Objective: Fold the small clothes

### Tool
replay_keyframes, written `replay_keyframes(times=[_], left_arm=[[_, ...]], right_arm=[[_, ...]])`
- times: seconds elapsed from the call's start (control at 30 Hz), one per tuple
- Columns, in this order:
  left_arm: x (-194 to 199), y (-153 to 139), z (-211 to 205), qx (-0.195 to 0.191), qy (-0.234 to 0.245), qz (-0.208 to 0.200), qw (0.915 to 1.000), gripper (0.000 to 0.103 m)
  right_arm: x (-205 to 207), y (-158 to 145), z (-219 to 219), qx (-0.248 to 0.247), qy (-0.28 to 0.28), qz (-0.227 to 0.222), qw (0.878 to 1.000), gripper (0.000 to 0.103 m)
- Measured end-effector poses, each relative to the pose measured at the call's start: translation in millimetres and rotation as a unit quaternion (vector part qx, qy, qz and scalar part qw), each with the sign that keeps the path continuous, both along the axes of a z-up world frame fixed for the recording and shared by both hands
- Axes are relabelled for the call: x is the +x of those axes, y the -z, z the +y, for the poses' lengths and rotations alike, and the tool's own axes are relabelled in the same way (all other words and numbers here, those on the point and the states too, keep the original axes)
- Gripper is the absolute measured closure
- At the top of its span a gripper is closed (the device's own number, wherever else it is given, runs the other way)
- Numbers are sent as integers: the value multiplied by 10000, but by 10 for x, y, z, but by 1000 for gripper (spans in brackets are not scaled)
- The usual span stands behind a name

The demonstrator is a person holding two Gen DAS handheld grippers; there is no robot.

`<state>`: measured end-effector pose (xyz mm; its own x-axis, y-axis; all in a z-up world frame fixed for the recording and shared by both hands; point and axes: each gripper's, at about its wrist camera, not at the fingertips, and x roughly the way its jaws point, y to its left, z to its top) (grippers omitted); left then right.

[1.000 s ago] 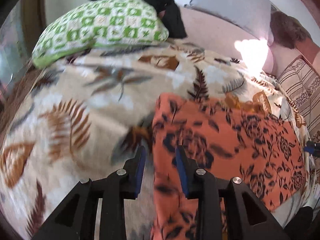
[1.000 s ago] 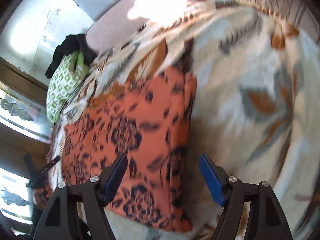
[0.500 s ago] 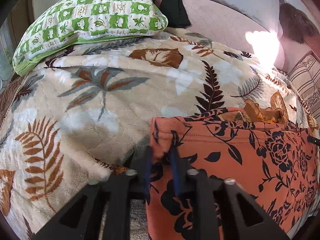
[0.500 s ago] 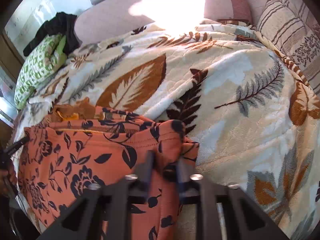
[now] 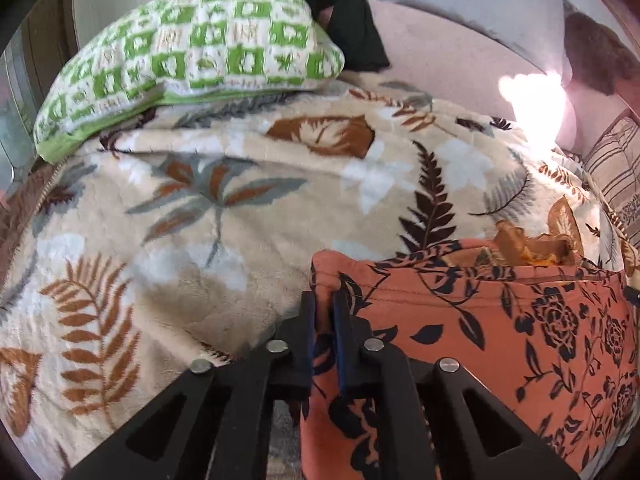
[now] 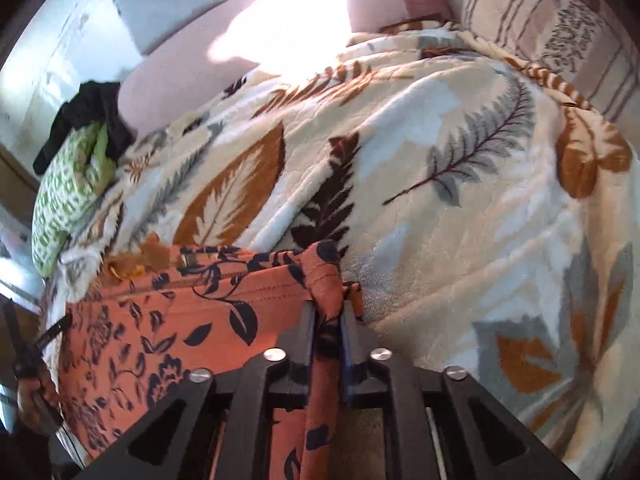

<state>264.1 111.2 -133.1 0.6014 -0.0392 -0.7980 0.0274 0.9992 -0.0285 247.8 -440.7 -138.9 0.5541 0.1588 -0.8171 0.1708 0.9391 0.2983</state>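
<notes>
An orange garment with a dark floral print (image 5: 500,332) lies on a leaf-patterned blanket (image 5: 224,216). My left gripper (image 5: 324,308) is shut on the garment's near left corner. My right gripper (image 6: 328,316) is shut on the garment's (image 6: 192,320) near right corner, and the cloth bunches between its jaws. Both corners are lifted a little off the blanket (image 6: 460,208), and the hemmed edge stretches between the grippers. A yellow-brown piece of cloth (image 5: 532,240) shows just past the garment's far edge.
A green-and-white checked pillow (image 5: 192,60) lies at the far left with a black garment (image 5: 344,20) behind it. A pink headboard cushion (image 6: 248,40) runs along the back. A striped pillow (image 6: 560,28) sits at the far right. The person's other hand (image 6: 32,392) shows at the left edge.
Both grippers went from open above the flat garment to shut on its near corners. They have since lifted the edge slightly.
</notes>
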Motion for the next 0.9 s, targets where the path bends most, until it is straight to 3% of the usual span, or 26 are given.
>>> replay_keyframes(times=[0.07,0.1,0.13,0.2,0.3,0.4,0.43,0.47,0.5,0.57,0.63,0.7,0.8,0.83,0.87,0.9], left_arm=[[-137,-154,-7,-51,68,-170,9998,91],[-246,-238,-8,-150,98,-255,9995,83],[-336,-292,-18,-200,113,-298,9993,66],[-527,-380,-61,-298,133,-389,9987,52],[-805,-371,-186,-554,284,-373,9974,51],[-949,-120,-329,-764,405,-38,9962,50],[-953,6,-384,-618,436,137,9970,50],[-963,124,-424,-424,413,263,9979,50],[-975,214,-444,-290,413,296,9983,50],[-1020,213,-481,-187,465,119,9987,50],[-1007,215,-504,-148,496,132,9986,50],[-976,228,-494,-172,474,148,9986,50],[-956,235,-500,-176,438,130,9988,50],[-947,238,-498,-156,430,138,9989,50],[-945,227,-503,-150,428,148,9989,50],[-961,216,-497,-178,433,136,9988,50]], right_arm=[[-117,-178,-27,89,104,-178,9997,50],[-193,-271,-25,246,116,-314,9991,44],[-260,-344,2,444,45,-408,9982,43],[-354,-417,95,1041,-254,-446,9932,42],[-420,-192,231,2214,-672,-74,9728,38],[-474,254,25,2111,-131,400,9766,39],[-521,367,-130,2480,167,380,9679,53],[-588,387,-224,2802,440,363,9582,58],[-619,302,-224,2790,466,326,9586,57],[-605,5,-61,2322,31,62,9726,31],[-476,-203,60,2226,-318,-151,9743,30],[-202,-226,67,2287,-425,-235,9723,30],[295,125,-135,2154,-166,154,9763,30],[376,282,-297,2344,197,280,9715,32],[375,332,-417,2850,455,187,9573,33],[317,278,-489,3033,676,51,9505,33]])
